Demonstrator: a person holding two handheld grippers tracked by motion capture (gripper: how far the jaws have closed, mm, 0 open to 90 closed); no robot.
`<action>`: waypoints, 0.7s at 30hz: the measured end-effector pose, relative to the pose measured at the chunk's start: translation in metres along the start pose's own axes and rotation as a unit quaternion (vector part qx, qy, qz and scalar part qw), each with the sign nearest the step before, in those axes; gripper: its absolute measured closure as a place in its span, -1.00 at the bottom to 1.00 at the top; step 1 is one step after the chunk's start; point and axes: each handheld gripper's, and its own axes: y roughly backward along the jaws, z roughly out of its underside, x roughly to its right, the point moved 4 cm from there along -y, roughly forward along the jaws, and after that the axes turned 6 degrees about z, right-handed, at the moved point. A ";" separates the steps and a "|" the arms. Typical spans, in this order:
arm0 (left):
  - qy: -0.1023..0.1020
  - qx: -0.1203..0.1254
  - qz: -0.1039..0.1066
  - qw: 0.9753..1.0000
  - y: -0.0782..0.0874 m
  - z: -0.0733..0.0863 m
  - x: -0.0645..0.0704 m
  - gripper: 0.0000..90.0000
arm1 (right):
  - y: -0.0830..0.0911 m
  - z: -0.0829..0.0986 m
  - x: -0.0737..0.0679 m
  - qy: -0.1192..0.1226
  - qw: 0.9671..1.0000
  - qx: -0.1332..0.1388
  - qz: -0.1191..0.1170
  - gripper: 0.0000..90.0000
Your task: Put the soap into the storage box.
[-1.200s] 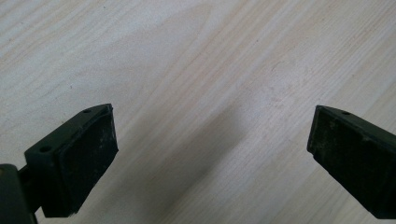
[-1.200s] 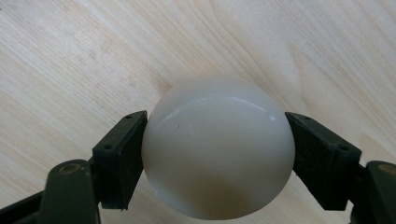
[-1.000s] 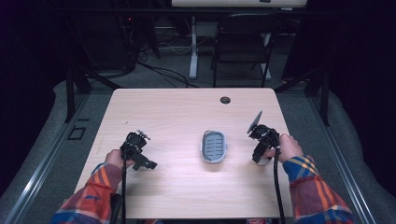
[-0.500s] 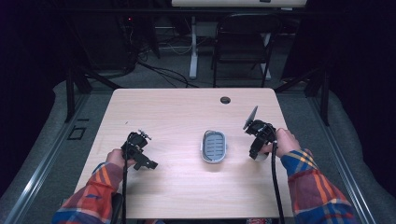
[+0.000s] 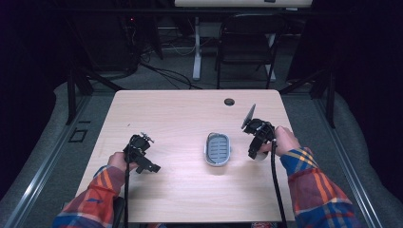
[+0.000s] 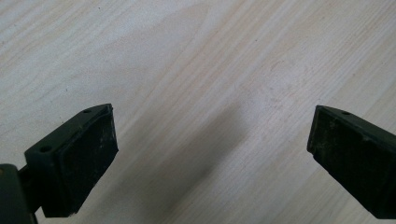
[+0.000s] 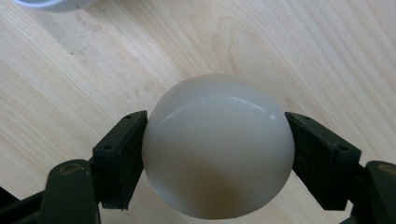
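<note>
While the plaid sleeves (image 5: 90, 202) come in from the bottom edge of the high view, the right gripper (image 7: 217, 149) is the one with something in it: seen along its own jaws, it is clamped on a smooth white ball (image 7: 217, 147), one black pad pressed to each side, the ball sitting at the centre of that frame over pale wood grain. In the high view, that right gripper (image 5: 256, 145) sits at the right of centre, with a sliver of the white ball (image 5: 260, 156) showing just under it, close to the table (image 5: 180, 114). Over at the left of centre, the left gripper (image 5: 142, 159) is held low above the wood, and its own view shows its jaws spread wide apart, one at the lower left and one at the lower right of the frame, with bare table (image 6: 210, 70) between them. Between the two grippers, a little nearer the right one, lies an oval grey dish (image 5: 217, 149) with a ribbed inside, flat on the table and apart from both. Farther back, near the table's far edge, there is a small dark round hole (image 5: 229, 101). Beyond the table, at the top of the frame, a dark folding chair (image 5: 247, 42) stands on the grey floor, with cables (image 5: 166, 73) trailing to its left.
</note>
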 end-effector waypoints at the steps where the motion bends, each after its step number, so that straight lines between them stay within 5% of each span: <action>1: 0.000 0.000 0.000 1.000 0.000 0.000 0.000 -0.97 | 0.000 0.000 0.000 0.000 1.000 0.000 0.000 -0.46; 21: -0.001 -0.004 0.001 1.000 0.000 0.001 0.001 -0.97 | 0.020 -0.025 -0.004 0.024 1.000 0.010 0.007 -0.46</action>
